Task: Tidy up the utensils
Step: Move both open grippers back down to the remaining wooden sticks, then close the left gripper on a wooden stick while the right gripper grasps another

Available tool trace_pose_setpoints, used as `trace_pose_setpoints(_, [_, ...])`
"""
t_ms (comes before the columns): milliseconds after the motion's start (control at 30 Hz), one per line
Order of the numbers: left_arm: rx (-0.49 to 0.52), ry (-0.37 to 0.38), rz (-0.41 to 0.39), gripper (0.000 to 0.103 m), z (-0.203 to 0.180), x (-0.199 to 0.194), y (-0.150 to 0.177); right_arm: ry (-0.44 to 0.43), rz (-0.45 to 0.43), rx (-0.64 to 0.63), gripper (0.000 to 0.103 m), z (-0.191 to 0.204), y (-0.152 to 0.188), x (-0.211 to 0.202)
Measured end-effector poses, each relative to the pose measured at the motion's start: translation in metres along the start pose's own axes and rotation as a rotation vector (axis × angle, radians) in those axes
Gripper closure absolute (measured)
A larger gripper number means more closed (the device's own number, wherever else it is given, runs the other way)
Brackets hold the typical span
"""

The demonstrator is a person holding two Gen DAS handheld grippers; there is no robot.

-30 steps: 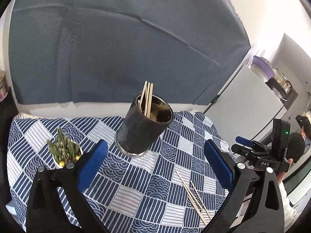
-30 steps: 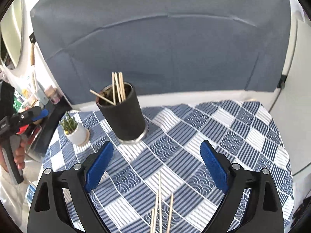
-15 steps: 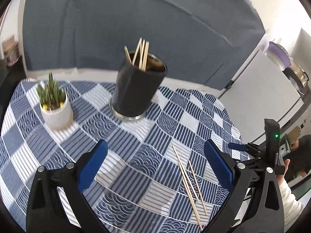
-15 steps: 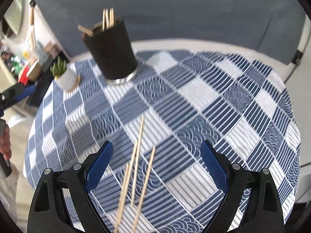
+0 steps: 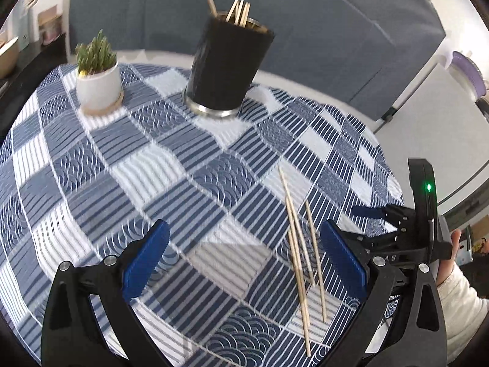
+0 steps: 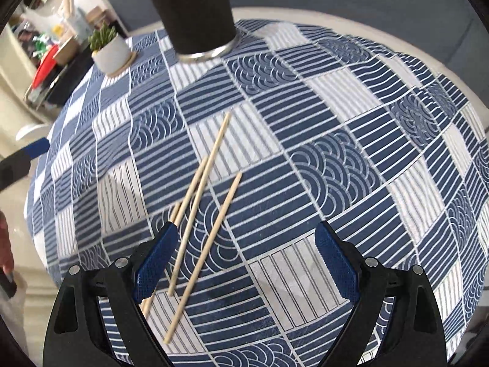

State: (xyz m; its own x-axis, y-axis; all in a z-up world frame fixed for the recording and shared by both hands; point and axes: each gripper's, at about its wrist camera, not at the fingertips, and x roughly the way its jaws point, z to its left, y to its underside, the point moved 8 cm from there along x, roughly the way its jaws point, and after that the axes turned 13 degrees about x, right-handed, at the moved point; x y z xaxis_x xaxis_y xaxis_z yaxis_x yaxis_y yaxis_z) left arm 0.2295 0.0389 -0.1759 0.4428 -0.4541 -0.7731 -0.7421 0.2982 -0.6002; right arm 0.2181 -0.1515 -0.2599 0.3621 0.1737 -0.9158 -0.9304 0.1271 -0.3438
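Both the left tongs (image 5: 243, 261) and the right tongs (image 6: 246, 261) are open and empty. The thin chopsticks (image 6: 203, 211) lie crossed on the desk (image 6: 351, 159), so closing could catch several or roll one away.

On the worktop (image 5: 101, 159), a holder (image 5: 227, 67) stands at the far side with several chopsticks upright in it (image 5: 238, 12); to its left, near but apart, sits a potted plant (image 5: 97, 76) on a coaster. Three loose chopsticks (image 5: 301, 244) lie flat on the cloth at the near right, well apart from the holder, close together, two of them crossing. The left tongs (image 5: 244, 260) hang over the near edge, to the left of the loose sticks; the right tongs (image 6: 244, 263) hang directly over the sticks' near ends (image 6: 195, 223), the holder (image 6: 195, 15) far behind
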Motion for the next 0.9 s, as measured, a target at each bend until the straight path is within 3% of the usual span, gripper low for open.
trace_pose_setpoints(167, [-0.029,-0.027,0.029,0.006,-0.01,0.007,0.031,-0.01,0.028,0.0,0.016,-0.002,0.006,0.01])
trace_pose_setpoints(267, [-0.031,-0.046,0.057,0.006,-0.017,0.014,0.047,-0.004,-0.004,0.03,0.016,-0.005,0.006,0.012])
trace_pose_setpoints(333, [-0.004,-0.072,0.077,0.006,-0.022,0.019,0.056,-0.004,0.004,0.065,0.016,-0.008,0.007,0.015])
trace_pose_setpoints(500, [0.063,-0.058,0.128,0.006,-0.042,0.037,0.074,0.012,-0.01,0.118,0.016,-0.014,0.003,0.019])
trace_pose_setpoints(767, [0.15,-0.026,0.178,0.006,-0.075,0.062,0.087,0.107,-0.018,0.081,0.016,-0.014,0.002,0.024])
trace_pose_setpoints(900, [0.191,-0.048,0.204,0.006,-0.081,0.068,0.091,0.136,-0.019,0.08,0.011,-0.023,0.002,0.026])
